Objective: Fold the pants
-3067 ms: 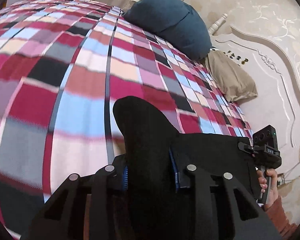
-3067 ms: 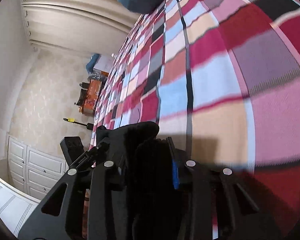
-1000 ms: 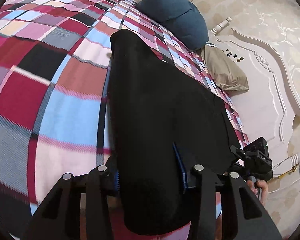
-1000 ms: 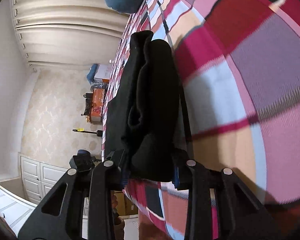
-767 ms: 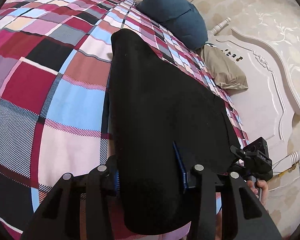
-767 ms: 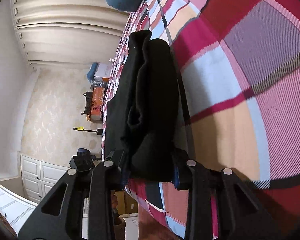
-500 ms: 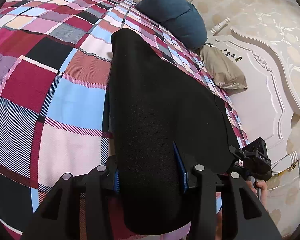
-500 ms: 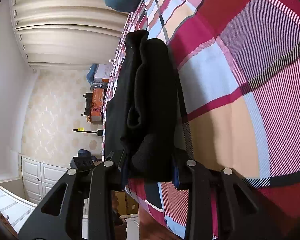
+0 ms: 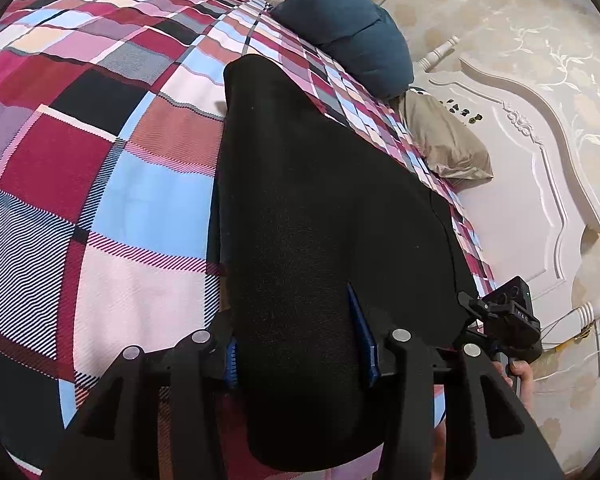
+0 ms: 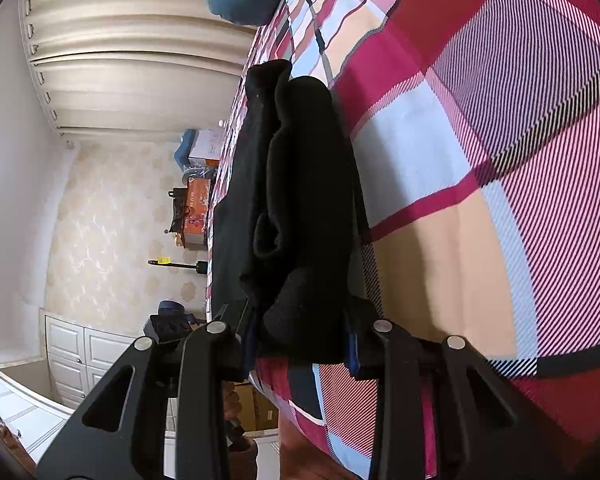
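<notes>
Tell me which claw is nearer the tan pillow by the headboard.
Right. The right claw grips the black pants on the headboard side, just below the tan pillow; the left claw grips them farther away across the plaid bed.

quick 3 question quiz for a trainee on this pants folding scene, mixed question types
1. True or false: the black fabric pants lie on a plain white sheet.
2. Multiple choice: what sits between the fingers of the left gripper? A) a dark teal cushion B) black pants fabric C) nothing
3. Short answer: which pillow lies nearer the white carved headboard, the dark teal cushion or the beige pillow?

Key:
1. False; it is a red, pink and blue checked bedspread.
2. B
3. The beige pillow.
</notes>
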The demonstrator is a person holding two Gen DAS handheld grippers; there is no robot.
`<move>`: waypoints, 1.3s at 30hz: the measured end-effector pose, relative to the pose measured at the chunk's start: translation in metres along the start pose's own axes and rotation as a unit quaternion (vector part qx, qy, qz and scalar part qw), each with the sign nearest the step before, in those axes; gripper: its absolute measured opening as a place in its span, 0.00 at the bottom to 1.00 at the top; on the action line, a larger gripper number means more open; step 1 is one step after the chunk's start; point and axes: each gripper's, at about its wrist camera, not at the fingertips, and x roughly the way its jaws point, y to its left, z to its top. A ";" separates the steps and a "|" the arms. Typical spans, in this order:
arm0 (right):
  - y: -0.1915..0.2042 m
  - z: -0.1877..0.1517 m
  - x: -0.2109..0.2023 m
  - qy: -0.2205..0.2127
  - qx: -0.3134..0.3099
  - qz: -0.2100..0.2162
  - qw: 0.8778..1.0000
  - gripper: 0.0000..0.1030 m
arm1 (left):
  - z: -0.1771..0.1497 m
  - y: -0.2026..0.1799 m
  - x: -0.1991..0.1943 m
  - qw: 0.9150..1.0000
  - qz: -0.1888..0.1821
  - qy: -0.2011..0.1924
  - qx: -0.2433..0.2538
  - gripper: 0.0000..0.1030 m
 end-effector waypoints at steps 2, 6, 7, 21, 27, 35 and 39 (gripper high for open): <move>0.000 0.000 0.000 0.000 0.000 0.000 1.000 0.31 | 0.000 0.000 0.000 1.000 -0.001 0.000 0.000 0.44; -0.002 -0.001 -0.002 -0.001 0.002 0.002 1.000 0.32 | -0.001 0.001 0.000 1.000 -0.004 -0.001 -0.002 0.46; -0.002 -0.001 -0.002 -0.001 0.003 0.003 1.000 0.32 | -0.001 0.001 0.000 1.000 -0.003 -0.002 0.000 0.48; -0.009 -0.008 -0.005 -0.010 0.026 0.045 0.999 0.40 | -0.007 -0.011 0.001 0.999 -0.029 -0.010 0.032 0.76; -0.014 -0.013 -0.012 -0.019 0.027 0.054 0.998 0.41 | -0.012 -0.013 -0.003 1.000 -0.005 -0.018 0.017 0.77; -0.025 -0.024 -0.034 -0.035 0.035 0.076 0.996 0.46 | -0.027 -0.023 -0.018 0.997 0.062 -0.036 0.010 0.83; -0.030 -0.032 -0.047 -0.045 0.032 0.076 0.996 0.54 | -0.038 -0.030 -0.023 0.993 0.102 -0.057 0.011 0.84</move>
